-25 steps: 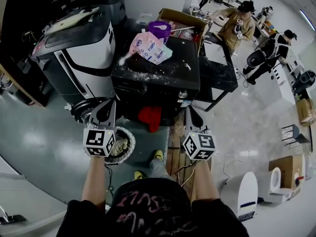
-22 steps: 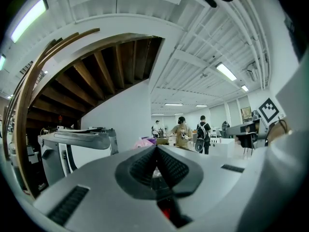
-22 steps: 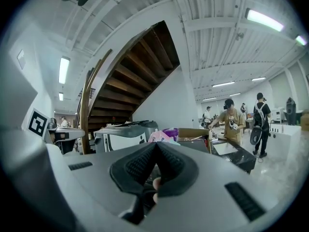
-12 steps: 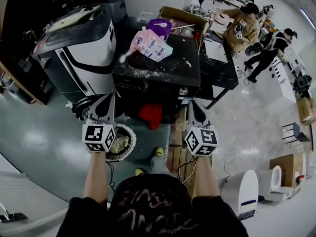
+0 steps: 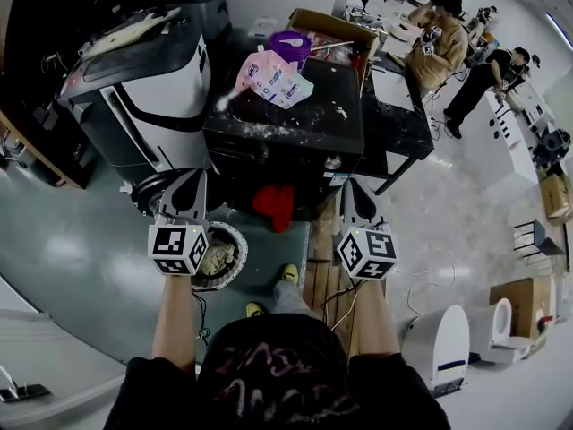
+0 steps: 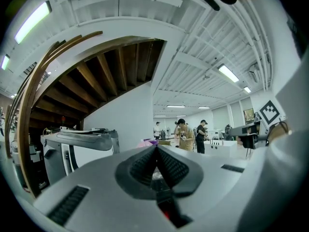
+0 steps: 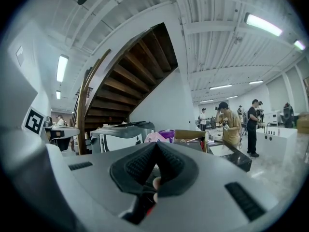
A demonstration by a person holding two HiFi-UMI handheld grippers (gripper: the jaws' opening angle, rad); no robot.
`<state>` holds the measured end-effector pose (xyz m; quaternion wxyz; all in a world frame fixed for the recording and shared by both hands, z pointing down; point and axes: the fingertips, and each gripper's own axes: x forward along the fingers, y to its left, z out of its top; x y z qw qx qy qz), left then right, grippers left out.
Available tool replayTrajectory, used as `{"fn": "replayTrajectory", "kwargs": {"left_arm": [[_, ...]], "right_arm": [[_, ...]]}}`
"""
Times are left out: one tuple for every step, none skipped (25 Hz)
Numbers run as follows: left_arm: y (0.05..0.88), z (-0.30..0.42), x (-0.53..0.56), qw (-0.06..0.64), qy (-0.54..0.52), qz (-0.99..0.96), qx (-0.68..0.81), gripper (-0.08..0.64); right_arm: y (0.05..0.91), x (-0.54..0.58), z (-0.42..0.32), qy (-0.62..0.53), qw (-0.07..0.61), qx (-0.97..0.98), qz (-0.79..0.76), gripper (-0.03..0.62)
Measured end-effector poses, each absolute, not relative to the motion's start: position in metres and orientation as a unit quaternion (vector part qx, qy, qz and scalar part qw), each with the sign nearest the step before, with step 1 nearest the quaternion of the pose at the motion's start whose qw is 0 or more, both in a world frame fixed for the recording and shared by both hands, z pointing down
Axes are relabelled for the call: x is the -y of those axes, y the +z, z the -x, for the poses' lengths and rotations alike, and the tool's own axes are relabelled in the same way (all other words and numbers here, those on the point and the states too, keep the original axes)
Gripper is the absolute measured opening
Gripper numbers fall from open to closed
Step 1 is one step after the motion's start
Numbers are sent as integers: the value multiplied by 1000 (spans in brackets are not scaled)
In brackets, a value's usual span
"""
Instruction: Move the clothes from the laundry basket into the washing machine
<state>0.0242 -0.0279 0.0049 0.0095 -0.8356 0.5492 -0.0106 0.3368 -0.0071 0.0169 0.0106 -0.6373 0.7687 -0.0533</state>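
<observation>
Bystanders [image 5: 440,47] shifted; left tongs [image 5: 195,180], right tongs [image 5: 348,186] stay shut.

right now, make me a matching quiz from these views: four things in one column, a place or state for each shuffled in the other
Things:
1 pink bag
2 red cloth
3 laundry basket
4 left gripper

Places or states:
A on the floor
B jaws shut
C on top of the black machine
D hanging at the machine's front

Pairs: 1-C, 2-D, 3-A, 4-B
</observation>
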Motion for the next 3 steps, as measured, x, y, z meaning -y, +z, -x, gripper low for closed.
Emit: {"fn": "replayTrajectory", "kwargs": {"left_arm": [[5, -24, 28, 9, -10, 835, -550, 12], [4, -24, 29, 9, -10, 835, -550, 12], [4, -24, 29, 9, -10, 835, -551, 12]], "right_arm": [[17, 8, -337, -53, 11, -769, 637, 3], [17, 8, -338, -52, 11, -769, 637, 3], [17, 8, -338, -52, 11, -769, 637, 3]]}}
